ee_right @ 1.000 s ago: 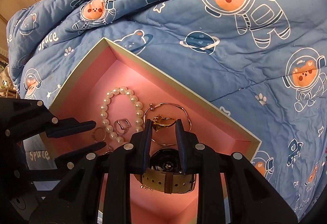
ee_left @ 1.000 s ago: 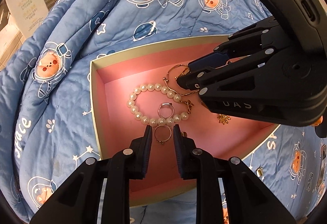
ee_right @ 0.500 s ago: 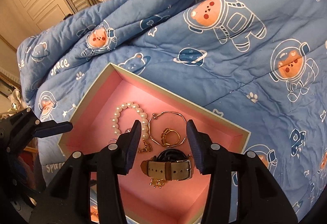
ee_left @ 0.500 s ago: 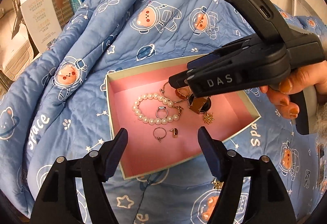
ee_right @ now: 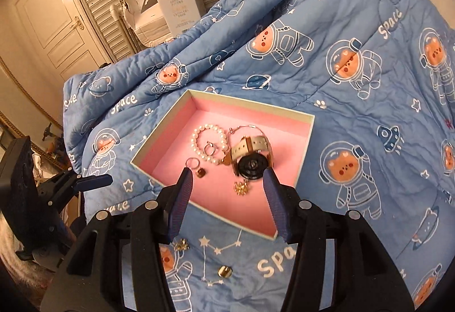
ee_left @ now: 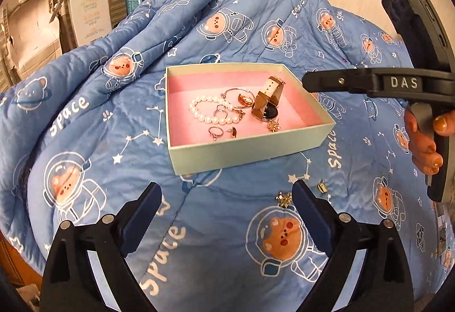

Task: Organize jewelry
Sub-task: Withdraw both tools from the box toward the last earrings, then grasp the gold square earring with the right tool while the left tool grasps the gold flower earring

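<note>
Both tongs, left (ee_left: 226, 199) and right (ee_right: 227, 186), gape empty above the pink-lined box (ee_left: 244, 152) (watch (ee_right: 251, 159), pearl bracelet (ee_left: 212, 110) inside).

Black two-finger left gripper (ee_left: 227, 194) with dark blue pads, jaws spread wide, nothing between them. Black two-finger right gripper (ee_right: 227, 189), likewise spread wide and empty; seen from the left wrist view, reaching in level from the right, handle wrapped by a bare right hand (ee_left: 425, 141) with orange-painted nails.
</note>
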### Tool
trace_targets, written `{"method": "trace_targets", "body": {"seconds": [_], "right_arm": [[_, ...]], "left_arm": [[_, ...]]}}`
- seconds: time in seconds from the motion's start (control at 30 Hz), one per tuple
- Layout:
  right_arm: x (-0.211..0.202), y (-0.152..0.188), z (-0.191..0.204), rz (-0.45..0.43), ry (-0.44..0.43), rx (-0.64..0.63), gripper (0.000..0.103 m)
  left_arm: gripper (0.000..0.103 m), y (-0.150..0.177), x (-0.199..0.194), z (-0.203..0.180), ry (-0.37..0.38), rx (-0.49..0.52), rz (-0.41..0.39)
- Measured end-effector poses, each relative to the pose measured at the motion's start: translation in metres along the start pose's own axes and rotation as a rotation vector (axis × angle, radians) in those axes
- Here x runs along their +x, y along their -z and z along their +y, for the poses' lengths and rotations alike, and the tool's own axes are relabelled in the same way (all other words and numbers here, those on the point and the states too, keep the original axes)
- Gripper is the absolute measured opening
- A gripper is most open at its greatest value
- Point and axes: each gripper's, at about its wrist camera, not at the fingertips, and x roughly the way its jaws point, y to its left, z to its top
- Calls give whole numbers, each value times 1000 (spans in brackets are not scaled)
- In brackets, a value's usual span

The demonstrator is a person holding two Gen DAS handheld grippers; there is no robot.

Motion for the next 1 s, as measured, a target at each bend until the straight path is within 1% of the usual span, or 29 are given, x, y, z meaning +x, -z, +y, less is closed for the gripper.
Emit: {"method": "trace_targets", "body": {"seconds": [0.13,0.27,0.47,0.53,0.6,0.73,0.83,0.9,1.0], "right_arm": [[-1,34,4,14,36,-6,52],[4,65,8,52,61,-17,52],[17,95,15,87,83,-16,52],[20,101,17,91,88,-11,50],[23,105,17,100,91,-1,45],[30,107,16,106,94,35,40],[33,106,14,101,98,60,36],[35,104,12,100,99,78,31],[39,103,12,100,101,93,29]], "left_arm": [[91,18,-5,-8,18,-16,-17],[91,34,-4,-20,7,-5,-5],[91,51,-3,-28,-10,-10,-1],[90,54,-3,-31,-6,-13,-4],[90,57,-2,-34,-10,-8,-2],[89,61,0,-37,-16,-9,3],[85,63,2,-36,-17,-21,8],[81,64,3,-35,-18,-28,9],[77,64,5,-34,-17,-37,12]]}}
